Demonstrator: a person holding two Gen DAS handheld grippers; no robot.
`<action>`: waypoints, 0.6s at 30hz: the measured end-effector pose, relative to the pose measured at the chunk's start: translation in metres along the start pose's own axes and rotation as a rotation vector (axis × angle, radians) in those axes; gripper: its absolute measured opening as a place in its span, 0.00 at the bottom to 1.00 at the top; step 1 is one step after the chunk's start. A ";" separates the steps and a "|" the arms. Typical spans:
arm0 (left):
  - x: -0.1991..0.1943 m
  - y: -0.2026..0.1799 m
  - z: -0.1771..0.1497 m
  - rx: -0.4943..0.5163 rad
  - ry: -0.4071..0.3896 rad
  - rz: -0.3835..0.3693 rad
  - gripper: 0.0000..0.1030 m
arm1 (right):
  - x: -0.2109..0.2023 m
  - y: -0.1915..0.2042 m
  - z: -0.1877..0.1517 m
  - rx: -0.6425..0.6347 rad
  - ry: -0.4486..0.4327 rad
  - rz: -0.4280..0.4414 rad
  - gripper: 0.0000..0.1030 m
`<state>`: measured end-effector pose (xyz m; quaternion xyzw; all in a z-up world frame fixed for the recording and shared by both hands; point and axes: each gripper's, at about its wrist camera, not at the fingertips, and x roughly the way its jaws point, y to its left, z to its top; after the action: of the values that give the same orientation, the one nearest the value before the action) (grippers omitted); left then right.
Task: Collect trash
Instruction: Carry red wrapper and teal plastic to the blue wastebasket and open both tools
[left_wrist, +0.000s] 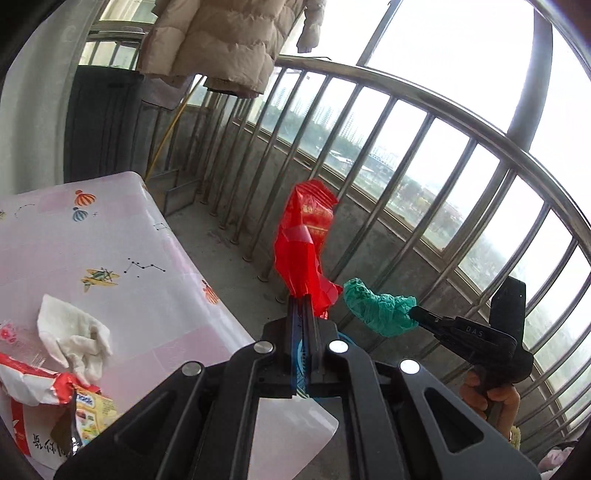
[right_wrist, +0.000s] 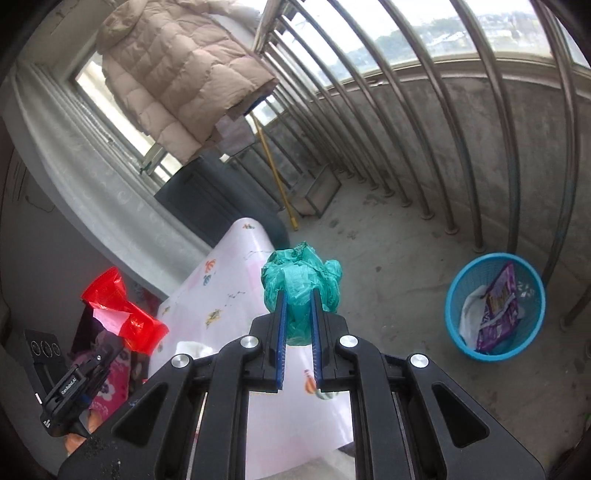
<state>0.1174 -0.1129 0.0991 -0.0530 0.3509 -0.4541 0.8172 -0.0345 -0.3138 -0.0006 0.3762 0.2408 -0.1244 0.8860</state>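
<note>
My left gripper is shut on a crumpled red wrapper, which stands up from its fingertips above the floor past the table's edge. In the right wrist view that red wrapper shows at the lower left. My right gripper is shut on a crumpled green bag; the left wrist view shows the green bag just right of the red wrapper, held by the right gripper. A blue mesh bin stands on the floor to the right with a purple packet and white paper inside.
A table with a pink printed cloth holds a white tissue, a torn red-and-white packet and a small yellow carton. A steel railing rings the balcony. A beige padded coat hangs above; a yellow-handled broom leans far back.
</note>
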 end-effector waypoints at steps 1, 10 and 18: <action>0.022 -0.009 0.003 0.015 0.044 -0.022 0.01 | 0.000 -0.011 0.001 0.023 -0.013 -0.034 0.10; 0.208 -0.080 -0.001 0.136 0.378 -0.077 0.02 | 0.031 -0.107 -0.001 0.208 0.008 -0.227 0.10; 0.353 -0.117 -0.029 0.189 0.644 -0.098 0.15 | 0.094 -0.194 0.006 0.345 0.059 -0.334 0.25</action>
<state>0.1378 -0.4491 -0.0606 0.1524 0.5446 -0.5167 0.6429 -0.0304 -0.4553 -0.1633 0.4804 0.3008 -0.2973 0.7684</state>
